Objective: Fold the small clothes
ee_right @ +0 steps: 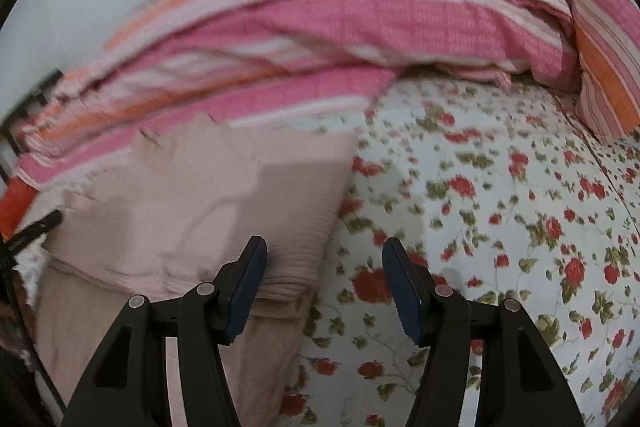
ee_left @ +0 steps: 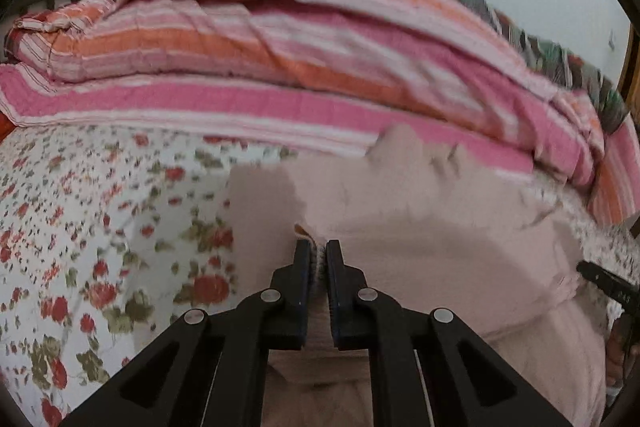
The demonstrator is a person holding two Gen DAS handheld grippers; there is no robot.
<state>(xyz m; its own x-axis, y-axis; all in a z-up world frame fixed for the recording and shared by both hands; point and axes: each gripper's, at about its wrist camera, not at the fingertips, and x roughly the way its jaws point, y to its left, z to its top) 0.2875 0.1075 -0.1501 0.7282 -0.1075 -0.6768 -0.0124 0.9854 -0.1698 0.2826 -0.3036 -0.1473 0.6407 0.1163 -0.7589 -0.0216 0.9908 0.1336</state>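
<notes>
- Left wrist view: left tool (ee_left: pixel 318 259) clamped on a bunched edge of the pale pink garment (ee_left: pixel 420 211), a thin ridge of cloth pinched between the two dark pads, almost no gap left.
- Garment spread ahead and to the right of that grip, lying on the floral bedsheet (ee_left: pixel 92 227); bare sheet to the left of the garment.
- Far edge of the garment close to, perhaps touching, the folded striped quilt (ee_left: pixel 280 67) heaped behind it; blur too strong to say which.
- Right of the garment, at the frame's rim, a dark tip of the right tool (ee_left: pixel 604 281) just beside the cloth's right side.
- Right wrist view: right tool (ee_right: pixel 324 267) held at a middling width, nothing between its pads.
- Its left pad over the garment's near right corner (ee_right: pixel 288 279), where stacked folded layers show; its right pad over bare bedsheet (ee_right: pixel 520 227). Contact with the cloth not clear.
- Garment (ee_right: pixel 208 195) ahead and left of this tool, long axis seemingly running away toward the quilt (ee_right: pixel 320 27).
- Judgement: left edge already secured, so the coming move likely turns on the right corner; lying directly under the right tool and slightly to its left, so a small shift left and down should put the edge between the pads.
</notes>
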